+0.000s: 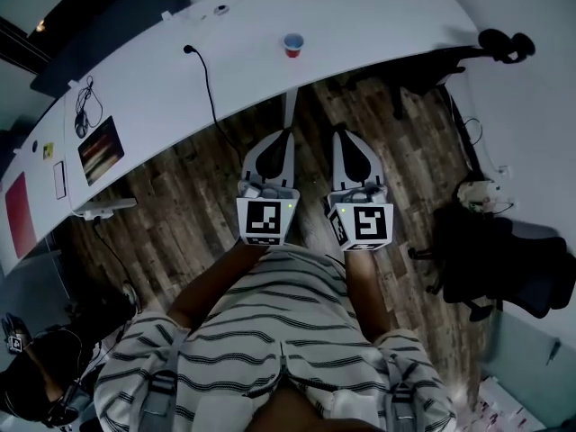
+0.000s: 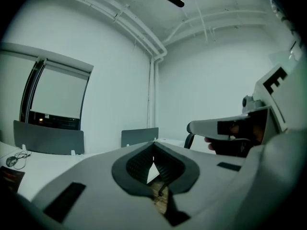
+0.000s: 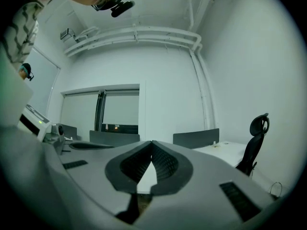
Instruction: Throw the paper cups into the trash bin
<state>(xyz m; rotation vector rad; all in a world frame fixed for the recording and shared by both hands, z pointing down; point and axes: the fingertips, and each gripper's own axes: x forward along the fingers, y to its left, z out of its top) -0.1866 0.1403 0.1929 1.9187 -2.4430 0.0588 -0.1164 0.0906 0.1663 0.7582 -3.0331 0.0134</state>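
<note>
Desk (image 1: 360, 16), long and white, runs from the near left to the far right. A black cable (image 1: 209, 88) lies on its left part.

The left gripper (image 1: 290, 106) is shut tight with nothing in it. In its own view the two jaws meet at the tip and only the room shows past them.

The cup (image 1: 292, 45) stands upright on the desk near its front edge. It is red with a blue rim. It sits straight ahead of the left gripper and a little to the left of the right one, well apart from both.

I think the cup is very light and thin. It could squash if squeezed hard, and tip over if bumped. A good place to grab it is the side wall just under the rim, with a soft pinch, since the rim is likely the stiffest part.

The right gripper (image 1: 342, 133) is shut too, and empty. Both grippers point level over the wood floor (image 1: 180, 223) toward the desk. One must open before it can take the cup.

A black chair (image 1: 504, 259) stands at the right. I see just one cup, and no view shows a bin.
</note>
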